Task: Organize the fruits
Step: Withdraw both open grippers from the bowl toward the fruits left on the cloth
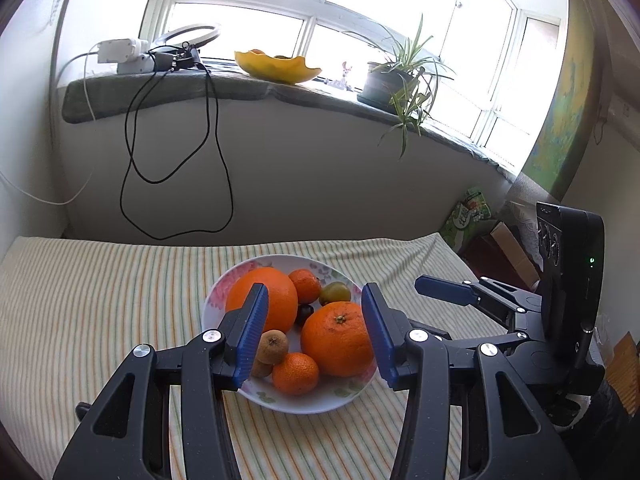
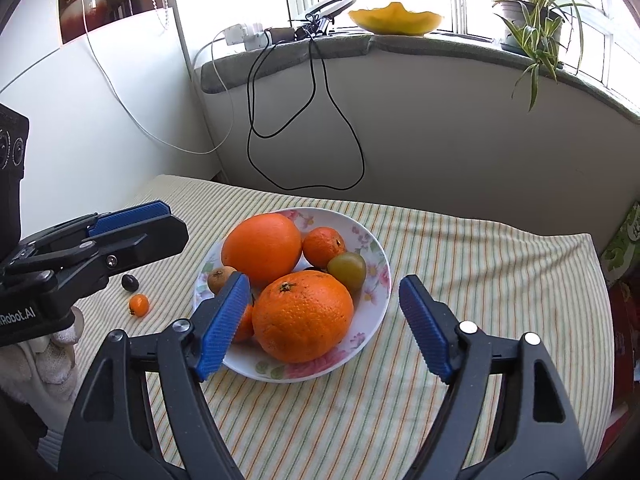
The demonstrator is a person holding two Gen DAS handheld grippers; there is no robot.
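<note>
While both my grippers hover over the striped surface, the flowery plate sits about mid-cloth with plenty of bare stripes to its left, right and front. The far edge of the cloth runs just under the wall below the windowsill.

My left gripper has its jaws wide open and holding nothing, straddling the near part of the plate from above. My right gripper is also wide open and empty, with the near big orange showing between the fingers.

On the plate: two big oranges, the far one behind, a mandarin at the back, a greenish tomato, and a brown kiwi-ish fruit at the left rim. They're packed touching each other, so not much room between them.

The right view shows a tiny orange fruit and a dark one lying loose on the cloth left of the plate, near the left gripper's side. The left view misses those, but shows a second small mandarin at the plate front and a dark fruit tucked between the oranges.

A black cable hangs down the wall, well clear.
</note>
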